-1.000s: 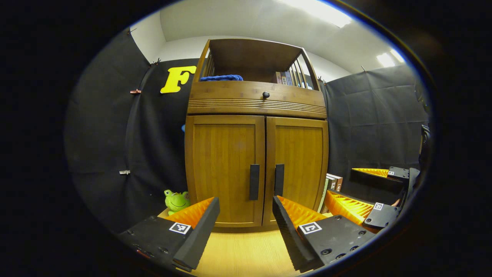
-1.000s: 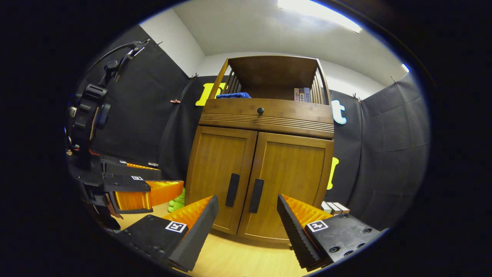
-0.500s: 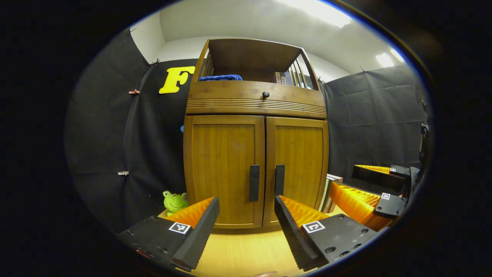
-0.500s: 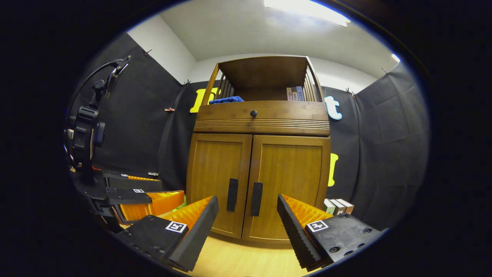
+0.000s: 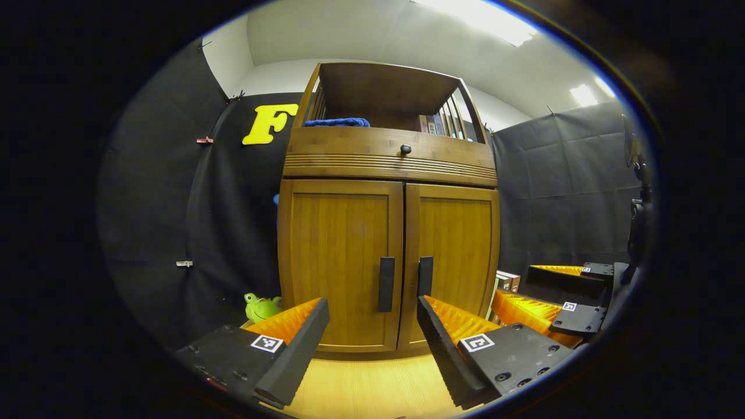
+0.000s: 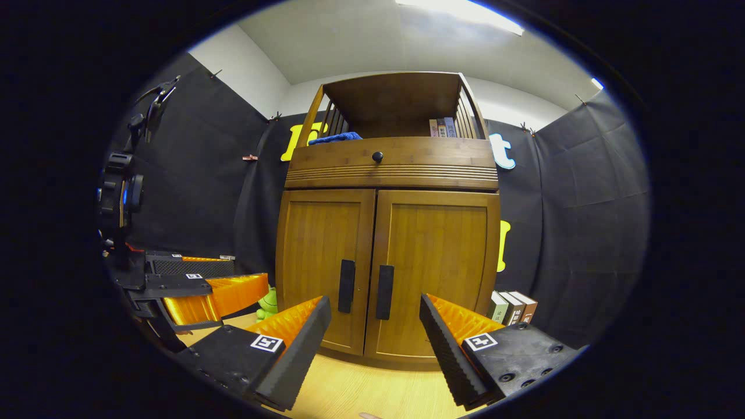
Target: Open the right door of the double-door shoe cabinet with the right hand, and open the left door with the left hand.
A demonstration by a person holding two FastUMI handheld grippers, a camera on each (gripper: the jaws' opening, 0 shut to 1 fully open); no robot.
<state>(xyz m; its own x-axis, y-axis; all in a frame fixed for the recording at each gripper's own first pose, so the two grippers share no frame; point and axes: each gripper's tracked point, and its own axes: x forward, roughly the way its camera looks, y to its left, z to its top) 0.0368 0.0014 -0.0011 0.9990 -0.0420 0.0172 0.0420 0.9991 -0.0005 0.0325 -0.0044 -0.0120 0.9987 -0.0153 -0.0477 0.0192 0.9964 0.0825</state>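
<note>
While both doors [image 6: 433, 273] are sitting shut at frame centre, nothing of the task is done yet, so the risks are all ahead. In the right gripper view the cabinet [image 6: 393, 169] is filling the middle, w/ the two dark handles [image 6: 383, 292] hanging side by side at the seam, lower centre. They are standing very near each other, so the right gripper [image 6: 372, 343], fingers spread wide and gripping nothing, could be catching both handles, or the left one [image 6: 347, 286], instead of its own. Likely cause: coming in centred on the seam rather than offset to the right handle.

In the left gripper view the left gripper [image 5: 369, 343] is likewise gaping, empty, aimed at the left handle [image 5: 386, 284], w/ the right handle [image 5: 425, 276] just beside it. Both tools are working the same narrow spot, so they could be bumping each other; a swinging right door may also be hitting the books [image 6: 512, 306] standing lower right by the cabinet side.

Further out: a green frog toy [image 5: 259, 306] is sitting lower left on the floor [image 6: 361, 390], near the left door's swing path. Up top, a blue cloth [image 6: 334, 138] is lying on the shelf, a knob [image 6: 378, 156] is marking the drawer; neither is getting in the way.
</note>
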